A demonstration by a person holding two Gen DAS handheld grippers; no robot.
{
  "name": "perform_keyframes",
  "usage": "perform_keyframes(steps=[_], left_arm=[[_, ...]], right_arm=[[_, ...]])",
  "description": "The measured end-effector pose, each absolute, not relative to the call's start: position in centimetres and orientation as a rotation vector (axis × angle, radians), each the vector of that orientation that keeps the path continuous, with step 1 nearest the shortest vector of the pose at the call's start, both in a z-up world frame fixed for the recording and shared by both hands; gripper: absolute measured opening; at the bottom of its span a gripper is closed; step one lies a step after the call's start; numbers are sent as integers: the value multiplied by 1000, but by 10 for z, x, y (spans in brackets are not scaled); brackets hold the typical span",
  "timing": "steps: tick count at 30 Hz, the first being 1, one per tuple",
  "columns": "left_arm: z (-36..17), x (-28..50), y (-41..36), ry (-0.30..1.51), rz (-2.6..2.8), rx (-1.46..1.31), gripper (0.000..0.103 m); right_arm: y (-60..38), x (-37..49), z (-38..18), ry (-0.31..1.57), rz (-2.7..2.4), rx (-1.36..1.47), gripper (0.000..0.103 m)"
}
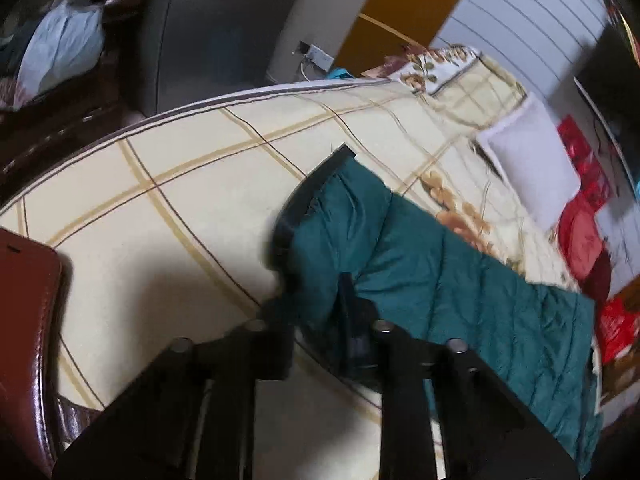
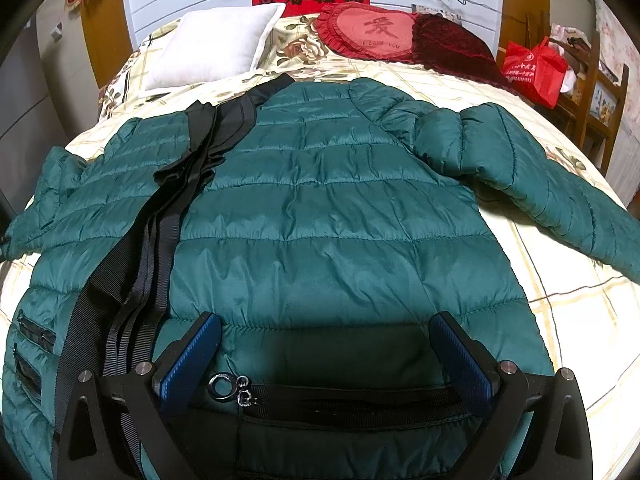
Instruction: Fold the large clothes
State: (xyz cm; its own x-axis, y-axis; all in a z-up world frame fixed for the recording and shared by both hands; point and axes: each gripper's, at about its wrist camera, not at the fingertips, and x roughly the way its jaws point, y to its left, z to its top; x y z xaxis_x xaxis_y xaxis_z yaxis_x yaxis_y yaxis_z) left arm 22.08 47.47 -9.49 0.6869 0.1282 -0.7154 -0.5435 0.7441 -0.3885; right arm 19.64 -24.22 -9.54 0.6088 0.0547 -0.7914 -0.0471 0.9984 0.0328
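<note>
A teal quilted jacket (image 2: 340, 216) lies spread flat on the bed, its black zipper band (image 2: 160, 232) running down its left side. One sleeve (image 2: 560, 184) stretches out to the right. My right gripper (image 2: 326, 344) hovers open over the hem, with its blue pads (image 2: 192, 356) either side of the zipper pull (image 2: 224, 386). In the left wrist view the other sleeve (image 1: 420, 260) lies across the sheet and ends in a black cuff (image 1: 316, 184). My left gripper (image 1: 314, 308) is shut on this sleeve, with teal fabric bunched between its dark fingers.
The bed (image 2: 580, 320) has a cream plaid sheet. At its head lie a white pillow (image 2: 216, 48), a red heart cushion (image 2: 372, 32) and a dark red cushion (image 2: 452, 44). A red bag (image 2: 536, 72) sits on a wooden chair at right. A brown leather edge (image 1: 24, 320) borders the bed.
</note>
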Motion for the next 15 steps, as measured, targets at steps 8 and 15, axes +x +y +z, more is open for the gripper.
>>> perform_keyframes(steps=[8,15], left_arm=[[-9,182,462,499,572,-535,11],[43,154,395,438,415,-464,10]], right_arm=[[-242,197,-95,915,56,10,103],[-239,201,-97,961,31,-26,103]])
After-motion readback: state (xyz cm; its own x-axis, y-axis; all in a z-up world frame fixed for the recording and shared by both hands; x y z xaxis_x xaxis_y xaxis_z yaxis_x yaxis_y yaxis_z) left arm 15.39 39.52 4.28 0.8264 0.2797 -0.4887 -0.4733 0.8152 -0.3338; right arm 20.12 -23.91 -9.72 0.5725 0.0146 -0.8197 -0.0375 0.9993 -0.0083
